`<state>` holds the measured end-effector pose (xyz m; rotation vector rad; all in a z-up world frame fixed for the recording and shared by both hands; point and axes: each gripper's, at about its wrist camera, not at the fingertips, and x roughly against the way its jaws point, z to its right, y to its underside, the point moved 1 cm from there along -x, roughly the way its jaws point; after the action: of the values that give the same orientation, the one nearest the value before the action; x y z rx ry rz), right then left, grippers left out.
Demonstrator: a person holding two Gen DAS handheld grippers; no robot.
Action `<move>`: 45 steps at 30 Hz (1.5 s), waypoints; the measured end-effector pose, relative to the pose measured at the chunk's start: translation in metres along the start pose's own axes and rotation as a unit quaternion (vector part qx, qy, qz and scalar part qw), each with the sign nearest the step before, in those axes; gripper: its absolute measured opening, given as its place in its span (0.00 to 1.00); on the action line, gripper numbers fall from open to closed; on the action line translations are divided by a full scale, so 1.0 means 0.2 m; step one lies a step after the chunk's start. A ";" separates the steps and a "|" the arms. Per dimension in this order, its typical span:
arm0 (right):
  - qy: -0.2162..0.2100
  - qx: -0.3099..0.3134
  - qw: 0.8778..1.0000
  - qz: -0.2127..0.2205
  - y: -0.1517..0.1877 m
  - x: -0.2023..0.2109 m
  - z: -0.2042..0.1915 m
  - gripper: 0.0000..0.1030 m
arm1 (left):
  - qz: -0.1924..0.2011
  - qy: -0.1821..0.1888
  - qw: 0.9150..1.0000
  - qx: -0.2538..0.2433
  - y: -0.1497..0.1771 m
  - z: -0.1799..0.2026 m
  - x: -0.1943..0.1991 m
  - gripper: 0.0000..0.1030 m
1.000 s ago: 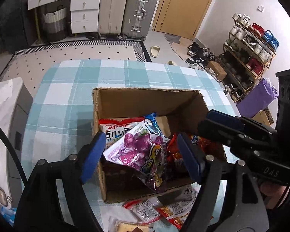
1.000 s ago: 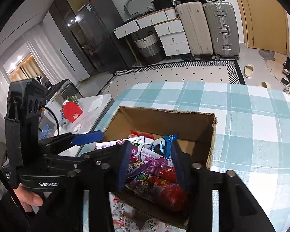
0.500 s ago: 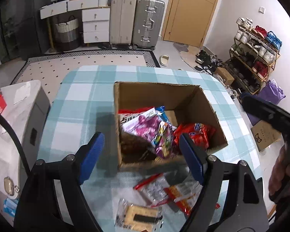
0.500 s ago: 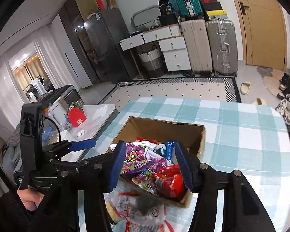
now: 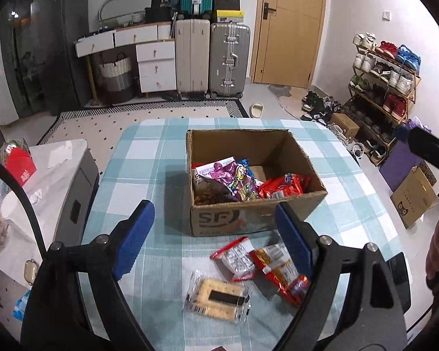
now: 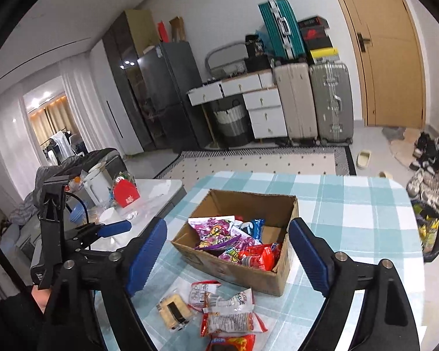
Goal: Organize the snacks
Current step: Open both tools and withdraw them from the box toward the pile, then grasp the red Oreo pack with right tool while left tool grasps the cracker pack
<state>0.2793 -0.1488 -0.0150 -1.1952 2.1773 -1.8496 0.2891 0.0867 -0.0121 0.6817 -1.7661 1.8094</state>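
An open cardboard box (image 5: 234, 222) stands on the checked tablecloth (image 5: 149, 158); it also shows in the right wrist view (image 6: 243, 275). It holds a purple candy bag (image 5: 228, 177), a red pack (image 5: 281, 187) and other snacks. In front of it lie a clear-wrapped cracker pack (image 5: 219, 294), a red-and-white packet (image 5: 237, 259) and red packets (image 5: 281, 272). My left gripper (image 5: 216, 239) is open and empty, raised above these loose snacks. My right gripper (image 6: 234, 260) is open and empty, raised over the box's near side. The loose snacks show below it (image 6: 228, 313).
A grey side cabinet (image 5: 58, 175) with a red bag (image 5: 20, 166) stands left of the table. Suitcases (image 5: 213, 58), drawers, a door and a shoe rack (image 5: 386, 79) line the room behind. A cardboard box (image 5: 415, 199) sits on the floor at right.
Both grippers have pulled up and back from the box, and the purple candy bag now lies in it. The right gripper's jaws have widened. The loose snacks in front have come into view.
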 end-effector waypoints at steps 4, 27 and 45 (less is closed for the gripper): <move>0.013 0.042 0.999 0.025 0.03 0.14 -0.08 0.95 | 0.029 0.020 0.999 0.002 0.06 0.02 0.11 0.86; 0.013 0.014 1.000 0.012 0.71 0.07 -0.16 0.99 | 0.057 0.024 0.998 -0.018 0.57 0.09 0.07 0.99; 0.040 -0.030 0.995 -0.091 1.03 -0.20 -0.04 0.99 | 0.011 0.011 1.000 0.008 0.81 0.02 -0.26 0.99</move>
<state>0.1970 -0.1212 -0.2056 -1.3964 2.2483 -1.9451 0.2177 0.0781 -0.1667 0.6474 -1.7530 1.8401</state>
